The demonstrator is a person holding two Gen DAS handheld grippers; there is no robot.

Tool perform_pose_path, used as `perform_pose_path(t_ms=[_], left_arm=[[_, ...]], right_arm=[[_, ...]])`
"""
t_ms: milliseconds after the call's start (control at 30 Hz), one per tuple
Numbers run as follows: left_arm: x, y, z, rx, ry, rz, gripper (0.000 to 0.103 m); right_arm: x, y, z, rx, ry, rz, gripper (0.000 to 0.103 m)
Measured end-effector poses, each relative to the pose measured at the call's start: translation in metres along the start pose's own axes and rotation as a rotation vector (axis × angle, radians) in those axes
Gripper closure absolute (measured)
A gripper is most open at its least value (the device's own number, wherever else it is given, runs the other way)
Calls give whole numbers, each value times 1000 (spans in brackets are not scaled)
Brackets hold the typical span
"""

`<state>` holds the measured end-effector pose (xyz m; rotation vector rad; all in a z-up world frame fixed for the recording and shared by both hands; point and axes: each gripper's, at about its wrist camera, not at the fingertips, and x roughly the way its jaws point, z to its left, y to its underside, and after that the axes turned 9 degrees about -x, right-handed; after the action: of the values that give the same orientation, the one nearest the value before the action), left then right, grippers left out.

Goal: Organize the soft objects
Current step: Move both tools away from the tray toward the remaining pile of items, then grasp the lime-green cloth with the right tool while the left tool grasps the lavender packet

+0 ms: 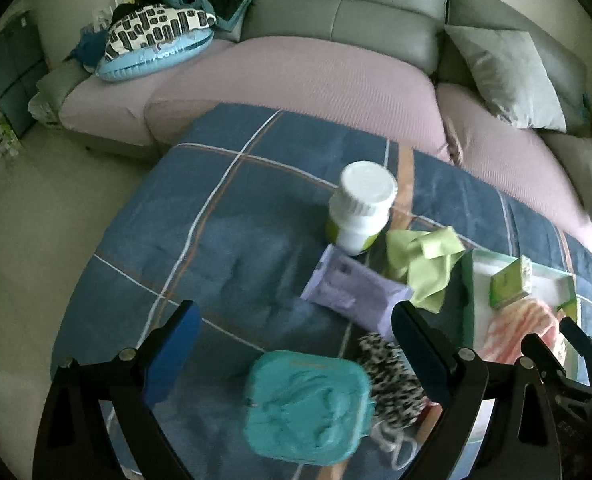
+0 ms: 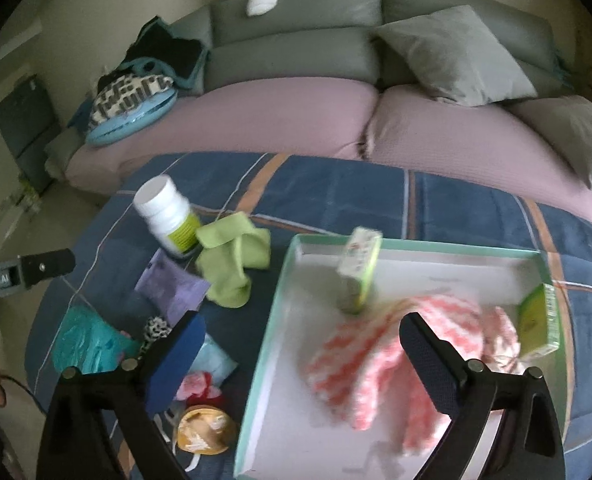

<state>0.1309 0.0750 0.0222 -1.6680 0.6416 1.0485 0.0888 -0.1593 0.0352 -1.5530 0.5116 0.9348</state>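
My left gripper (image 1: 296,344) is open and empty above a teal wipes pack (image 1: 305,402) and a leopard-print soft item (image 1: 391,380). A purple pack (image 1: 353,286) and a green cloth (image 1: 427,264) lie just beyond. My right gripper (image 2: 301,344) is open and empty over a white tray (image 2: 415,276) that holds a pink-and-white knitted item (image 2: 379,360) and two green boxes, one (image 2: 359,268) blurred, one (image 2: 537,318) at the right rim. The green cloth (image 2: 232,264), purple pack (image 2: 172,284) and teal pack (image 2: 86,344) lie left of the tray.
A white bottle (image 1: 361,208) stands on the blue plaid blanket (image 1: 216,220). A small pink item (image 2: 198,386) and a yellow round item (image 2: 204,428) lie near the tray's left edge. A sofa with pink cushions (image 2: 296,120) and grey pillows (image 2: 451,56) is behind.
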Motion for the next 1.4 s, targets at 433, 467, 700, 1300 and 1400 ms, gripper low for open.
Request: perform_pose_path(t_ms=[433,467,700,1300,1400], left_arm=[[49,-35,-2,88,136,238,7],[55,-38,-4,81,144,264,7],[98,-43,-6,-98,167,447,7],[144,-33,-36,-277,76,533,8],[151,-32,-38,-289,68,545,17]], right_arm=[[28,-18,23,-21,-100,34,13],[31,-23,24,-22,-100,34,13],[45,-39,25,-34,-128,49,14],[109,-92,17,0,-340,216,35],[120,-93,18,5,-352,243,45]])
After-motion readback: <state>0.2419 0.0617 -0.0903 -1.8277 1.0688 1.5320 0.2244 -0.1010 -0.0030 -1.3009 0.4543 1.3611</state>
